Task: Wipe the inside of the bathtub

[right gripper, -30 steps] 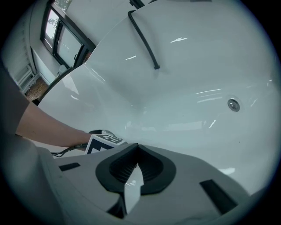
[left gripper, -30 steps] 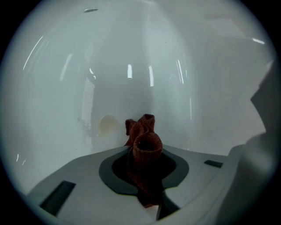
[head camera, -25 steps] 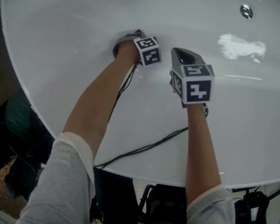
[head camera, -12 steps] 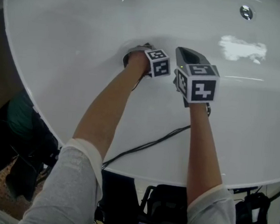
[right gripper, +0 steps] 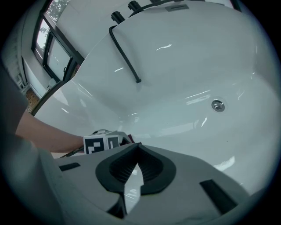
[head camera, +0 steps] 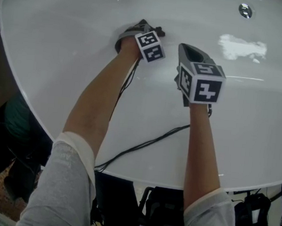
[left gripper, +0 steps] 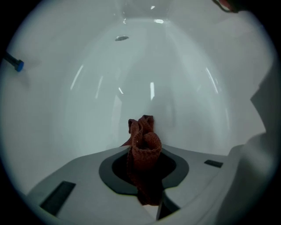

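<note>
1. My left tongs (left gripper: 142, 151) are clamped on a bunched red cloth (left gripper: 141, 145). Its tip pokes out ahead of them, against the bathtub (head camera: 61, 56) wall
2. So little cloth shows past the tips that, if I press harder, I judge the hard tips could scrape the enamel, or the cloth could slip back
3. The cable (head camera: 147, 146) trailing behind both tongs over the rim might snag
4. My left arm reaches deep and forward; my right tongs (right gripper: 134, 151), closed on nothing, hover just right of the left, forearm nearly straight
</note>
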A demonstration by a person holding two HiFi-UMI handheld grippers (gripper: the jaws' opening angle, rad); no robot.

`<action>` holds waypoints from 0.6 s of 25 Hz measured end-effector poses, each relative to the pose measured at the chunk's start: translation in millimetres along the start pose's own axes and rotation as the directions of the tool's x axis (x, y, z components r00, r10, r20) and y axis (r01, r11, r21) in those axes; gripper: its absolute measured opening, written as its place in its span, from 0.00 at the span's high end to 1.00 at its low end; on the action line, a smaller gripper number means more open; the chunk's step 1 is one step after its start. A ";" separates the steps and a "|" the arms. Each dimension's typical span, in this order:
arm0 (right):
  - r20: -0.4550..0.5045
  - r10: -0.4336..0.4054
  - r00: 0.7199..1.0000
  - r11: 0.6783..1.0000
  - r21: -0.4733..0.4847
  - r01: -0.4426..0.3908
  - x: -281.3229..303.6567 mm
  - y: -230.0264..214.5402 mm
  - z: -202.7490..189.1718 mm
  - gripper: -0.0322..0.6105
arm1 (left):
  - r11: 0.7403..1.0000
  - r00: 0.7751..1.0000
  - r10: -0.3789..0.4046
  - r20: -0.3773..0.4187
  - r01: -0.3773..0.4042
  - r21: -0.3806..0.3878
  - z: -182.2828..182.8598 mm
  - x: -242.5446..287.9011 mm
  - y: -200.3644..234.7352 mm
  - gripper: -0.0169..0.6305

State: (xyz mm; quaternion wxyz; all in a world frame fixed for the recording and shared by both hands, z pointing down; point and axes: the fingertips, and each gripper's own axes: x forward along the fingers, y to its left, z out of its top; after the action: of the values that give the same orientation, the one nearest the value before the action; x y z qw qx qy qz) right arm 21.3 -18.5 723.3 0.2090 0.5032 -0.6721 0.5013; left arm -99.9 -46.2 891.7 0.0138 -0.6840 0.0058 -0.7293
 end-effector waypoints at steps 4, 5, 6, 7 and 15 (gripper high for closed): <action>0.003 -0.001 1.000 1.000 0.005 0.000 1.3 -1.7 0.5 0.94 | 0.997 1.000 -0.019 0.004 0.019 -0.080 3.9 2.0 15.1 0.85; 0.002 0.000 1.000 1.000 0.004 0.000 1.1 -1.9 0.2 0.94 | 0.995 0.999 -0.045 0.004 0.045 -0.092 5.0 1.4 8.7 0.85; 0.001 0.000 1.000 1.000 0.003 0.000 0.4 -2.1 -0.1 0.94 | 0.993 0.997 -0.075 0.005 0.075 -0.094 7.1 0.1 -1.3 0.85; 0.000 -0.001 1.000 1.000 0.004 0.001 -0.6 -2.2 -0.8 0.94 | 0.990 0.995 -0.104 0.007 0.104 -0.090 9.8 -1.6 -14.2 0.85; -0.010 -0.023 1.000 0.999 0.040 0.024 -0.2 -12.0 -8.2 0.94 | 0.971 0.970 -0.239 0.033 0.238 0.035 21.7 -3.9 -119.7 0.85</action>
State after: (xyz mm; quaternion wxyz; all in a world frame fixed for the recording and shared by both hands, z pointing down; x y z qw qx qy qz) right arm 30.2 -11.1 732.0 0.2079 0.5128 -0.6550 0.5146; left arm -79.5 73.7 892.5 -0.0634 -0.6928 -0.0879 -0.7129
